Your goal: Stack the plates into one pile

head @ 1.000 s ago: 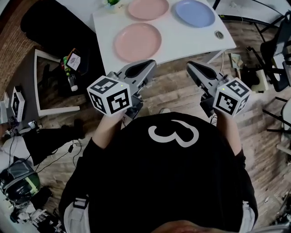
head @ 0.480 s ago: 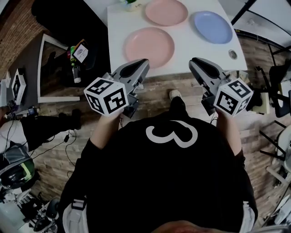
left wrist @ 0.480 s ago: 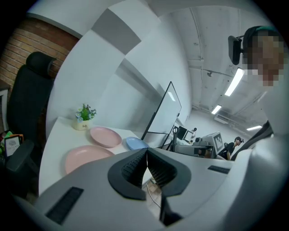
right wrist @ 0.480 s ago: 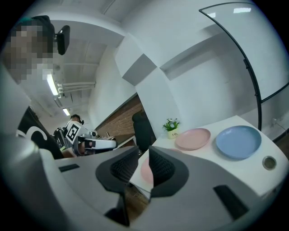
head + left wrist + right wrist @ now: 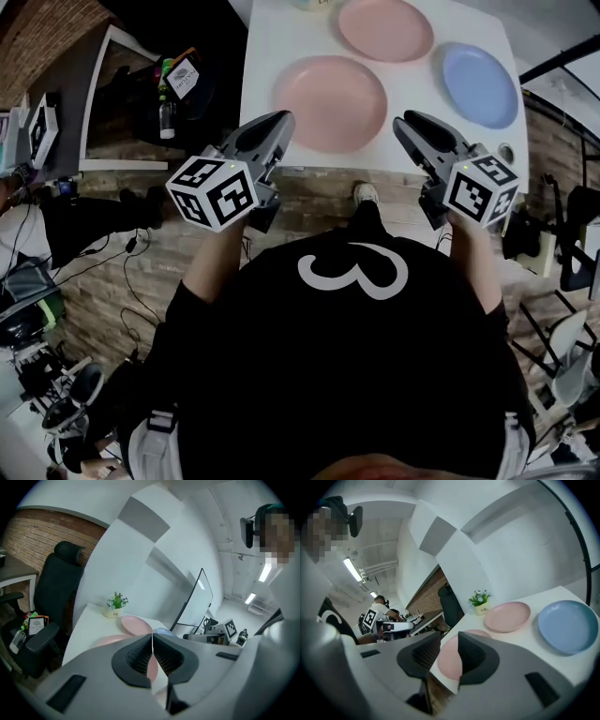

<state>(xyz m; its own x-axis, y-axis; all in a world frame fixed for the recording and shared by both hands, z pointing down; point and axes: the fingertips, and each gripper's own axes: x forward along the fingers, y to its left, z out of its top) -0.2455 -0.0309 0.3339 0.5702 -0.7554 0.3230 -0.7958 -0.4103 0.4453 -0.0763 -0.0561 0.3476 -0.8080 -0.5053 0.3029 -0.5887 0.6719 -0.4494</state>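
**Three plates, still apart**

Near pink plate [image 5: 330,101], far pink plate [image 5: 384,28] and blue plate [image 5: 480,84] sit apart on the table [image 5: 272,56], top of the head view. We think they are hard, slippery and easy to break, so we pinch a rim. Our left claw [image 5: 279,120] is clenched and empty. Our right claw [image 5: 408,124] has just been opening, with nothing in it.

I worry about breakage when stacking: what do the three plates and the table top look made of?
Near pink plate, far pink plate, blue plate: plastic or glazed ceramic, undecidable; even pastel colour, soft sheen. Table top: likely white laminate or painted board; smooth, matte, uniform.
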